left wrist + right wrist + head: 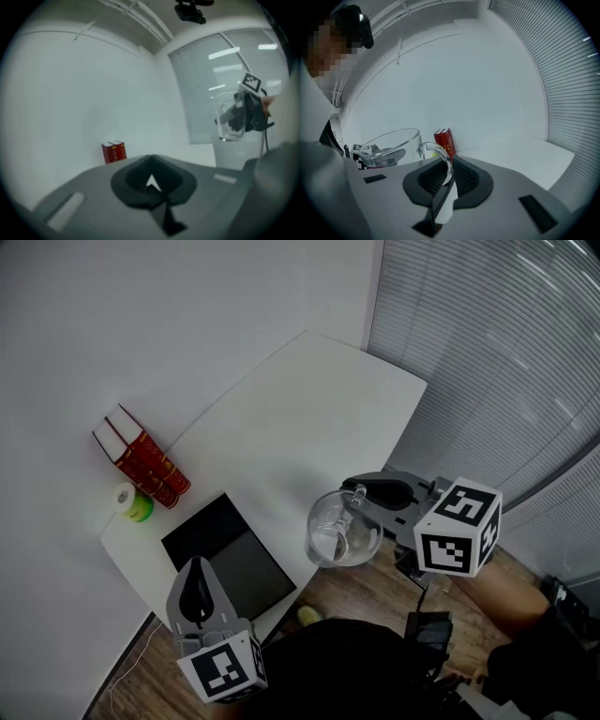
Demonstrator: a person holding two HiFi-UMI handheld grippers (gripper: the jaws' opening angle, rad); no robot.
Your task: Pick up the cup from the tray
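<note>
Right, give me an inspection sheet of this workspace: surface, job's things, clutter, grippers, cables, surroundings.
Surface: white table, set against the wall.
Job's things: glass cup off the tray, held in the air past the table's edge; the tray is dark, with nothing in it.
Clutter: red books and a green-and-white roll by the wall.
Grippers: right hand-held gripper shut on the cup's handle; left hand-held gripper shut, empty.
Cables: thin white cable on the floor.
Surroundings: white wall, blinds, wood floor.
</note>
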